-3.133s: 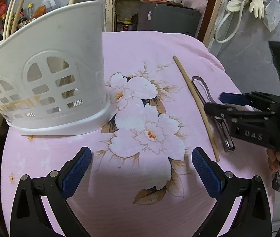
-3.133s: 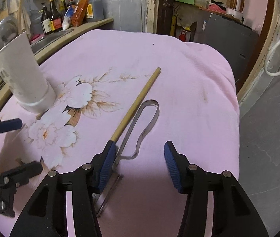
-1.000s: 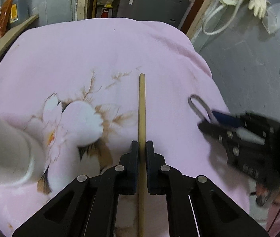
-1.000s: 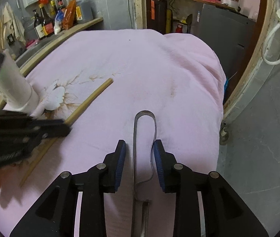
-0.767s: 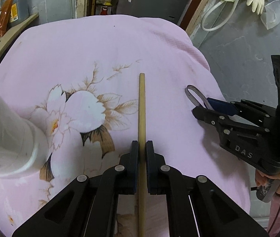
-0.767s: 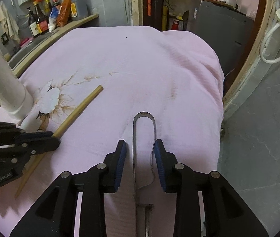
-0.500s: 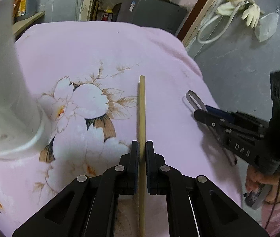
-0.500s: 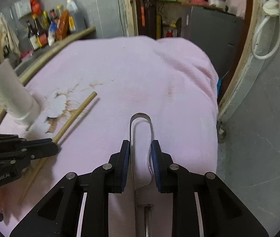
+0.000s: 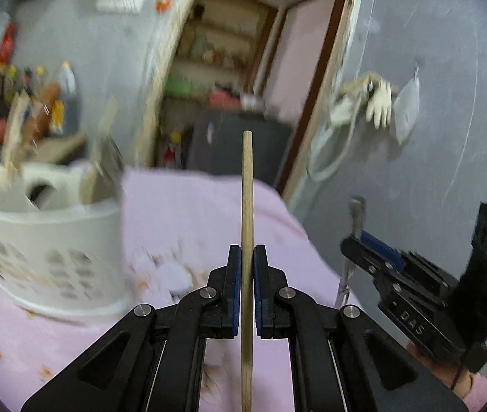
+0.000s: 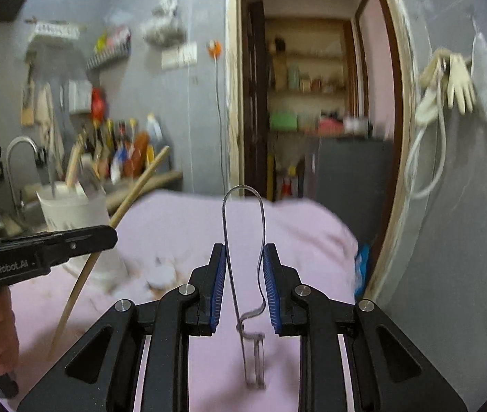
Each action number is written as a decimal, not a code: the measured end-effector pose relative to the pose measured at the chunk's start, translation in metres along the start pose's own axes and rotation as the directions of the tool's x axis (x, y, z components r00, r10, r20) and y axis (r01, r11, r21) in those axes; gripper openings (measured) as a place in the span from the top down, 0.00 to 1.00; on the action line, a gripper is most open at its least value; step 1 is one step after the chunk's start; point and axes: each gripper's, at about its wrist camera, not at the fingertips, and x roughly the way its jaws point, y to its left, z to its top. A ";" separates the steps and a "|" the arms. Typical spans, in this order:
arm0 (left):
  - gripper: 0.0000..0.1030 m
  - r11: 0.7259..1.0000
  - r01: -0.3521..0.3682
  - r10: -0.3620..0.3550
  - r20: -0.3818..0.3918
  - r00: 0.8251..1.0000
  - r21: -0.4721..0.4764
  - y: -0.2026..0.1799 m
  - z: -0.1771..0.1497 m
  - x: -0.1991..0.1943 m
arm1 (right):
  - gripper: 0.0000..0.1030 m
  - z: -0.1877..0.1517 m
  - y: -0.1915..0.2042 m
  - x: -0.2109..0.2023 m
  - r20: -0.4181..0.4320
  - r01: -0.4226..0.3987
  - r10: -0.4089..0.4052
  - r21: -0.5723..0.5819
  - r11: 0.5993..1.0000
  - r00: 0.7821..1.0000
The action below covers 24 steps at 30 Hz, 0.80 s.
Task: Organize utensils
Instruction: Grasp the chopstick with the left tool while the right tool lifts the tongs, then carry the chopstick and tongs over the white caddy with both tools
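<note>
Because the table is draped in a soft pink cloth that gives loose utensils no fixed place, the white slotted holder standing at its left side is the sensible home for them, and it already has several sticks and handles leaning out of its mouth, though blur hides what they are. Both tools are off the cloth now, each carried rather than resting. The left gripper has its fingers pressed tight on a long wooden stick, clamped partway along its length so that the far end juts ahead of the jaws; held that way, I judge, the tip can be steered into the holder first. The right gripper, seen to the side in the left wrist view, has its blue pads pinching the two sides of a thin metal peeler at the handle loop, with the narrow blade end hanging back toward the camera. That grip across the springy loop looks less secure than the one on the stick.
</note>
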 end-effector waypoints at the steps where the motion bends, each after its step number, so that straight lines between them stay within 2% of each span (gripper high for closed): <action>1: 0.96 1.000 -0.016 0.016 0.041 0.999 -0.001 0.000 0.004 -0.007 | 0.81 0.004 0.003 -0.002 0.022 0.002 -0.002 -0.008 1.000 1.000; 7: 0.96 0.998 -0.051 0.055 0.181 0.982 -0.027 0.013 0.028 -0.037 | 0.81 0.035 0.029 -0.013 0.158 -0.020 0.023 -0.022 1.000 0.987; 10: 0.95 0.997 -0.076 0.082 0.242 0.967 -0.032 0.023 0.038 -0.050 | 0.81 0.045 0.038 -0.018 0.201 -0.049 0.051 -0.017 0.999 0.978; 15: 0.95 0.993 -0.113 0.122 0.336 0.934 -0.045 0.049 0.053 -0.072 | 0.81 0.067 0.057 -0.011 0.246 -0.128 0.122 0.011 0.992 0.962; 18: 0.95 0.991 -0.122 0.133 0.368 0.920 -0.053 0.069 0.065 -0.084 | 0.81 0.080 0.071 -0.005 0.268 -0.179 0.165 0.031 0.983 0.949; 24: 0.95 0.984 -0.156 0.177 0.437 0.882 -0.084 0.107 0.083 -0.096 | 0.81 0.099 0.093 0.006 0.315 -0.252 0.222 0.058 0.966 0.923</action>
